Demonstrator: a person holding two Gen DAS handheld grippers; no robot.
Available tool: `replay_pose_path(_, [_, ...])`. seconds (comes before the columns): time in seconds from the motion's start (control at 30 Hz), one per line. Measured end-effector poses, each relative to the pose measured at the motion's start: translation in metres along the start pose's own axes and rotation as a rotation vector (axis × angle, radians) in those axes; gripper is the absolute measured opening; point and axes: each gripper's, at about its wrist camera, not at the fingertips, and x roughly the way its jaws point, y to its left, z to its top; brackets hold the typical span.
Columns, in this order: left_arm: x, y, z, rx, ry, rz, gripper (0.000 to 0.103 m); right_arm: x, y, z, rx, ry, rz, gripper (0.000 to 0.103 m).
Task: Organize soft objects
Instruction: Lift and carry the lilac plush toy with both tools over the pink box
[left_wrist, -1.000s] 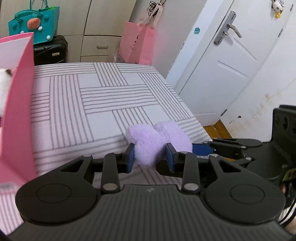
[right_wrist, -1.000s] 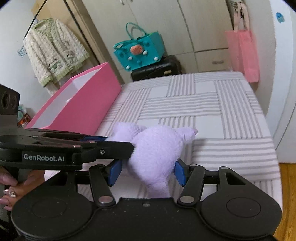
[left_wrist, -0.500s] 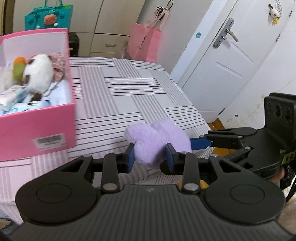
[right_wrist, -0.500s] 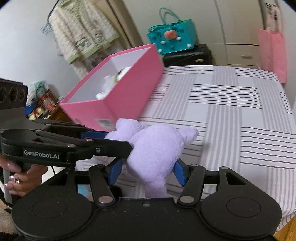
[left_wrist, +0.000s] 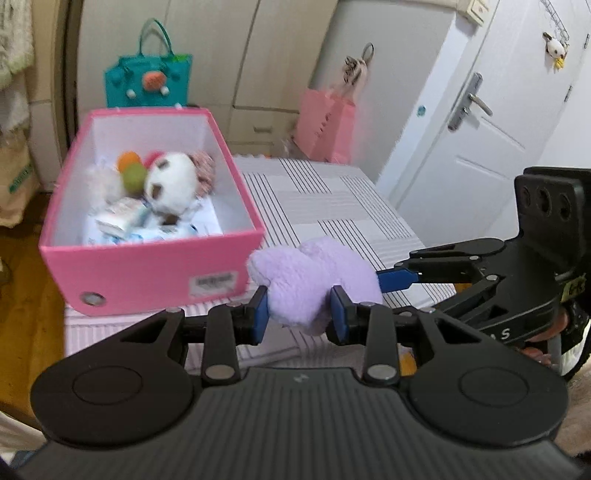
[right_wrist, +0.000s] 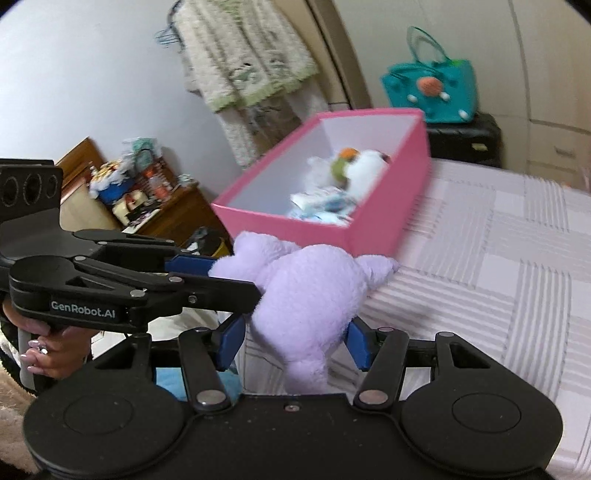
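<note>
A lilac plush toy (left_wrist: 310, 284) hangs in the air, gripped from two sides. My left gripper (left_wrist: 298, 314) is shut on one end of it, and my right gripper (right_wrist: 295, 341) is shut on its body (right_wrist: 306, 295). Each gripper reaches into the other's view: the right one (left_wrist: 406, 277) from the right, the left one (right_wrist: 207, 275) from the left. Just beyond the toy stands an open pink box (left_wrist: 147, 266) on the striped bed (left_wrist: 332, 206), also seen as the pink box (right_wrist: 384, 225). It holds a white-and-brown plush (left_wrist: 170, 184), green and orange balls and small packets.
A teal bag (left_wrist: 147, 81) sits on a black case behind the box. A pink bag (left_wrist: 325, 129) hangs by the wardrobe; a white door (left_wrist: 480, 147) is at right. A cluttered wooden cabinet (right_wrist: 147, 206) and a hanging cardigan (right_wrist: 251, 55) lie left. A hand (right_wrist: 48, 354) holds the left gripper.
Both grippers carried the lilac toy up off the bed and leftward, toward the pink box. The box's open inside has come into view, now just beyond the toy.
</note>
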Motion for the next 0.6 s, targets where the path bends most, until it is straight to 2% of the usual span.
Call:
replay_pose_path(0.33, [-0.024,0.029,0.040,0.015,-0.142,0.084,0.033,0.016,0.017,0.062,-0.106,-0.090,0.028,0.063])
replay_pose_path(0.5, [-0.011,0.053,0.064,-0.013,-0.176,0.114,0.033,0.035,0.005,0.091,-0.108,-0.126,0.048,0.063])
replay_pose_path(0.6, [0.002,0.070,0.074,-0.039,-0.175,0.131,0.033,0.054,-0.005,0.107,-0.108,-0.119,0.068,0.063])
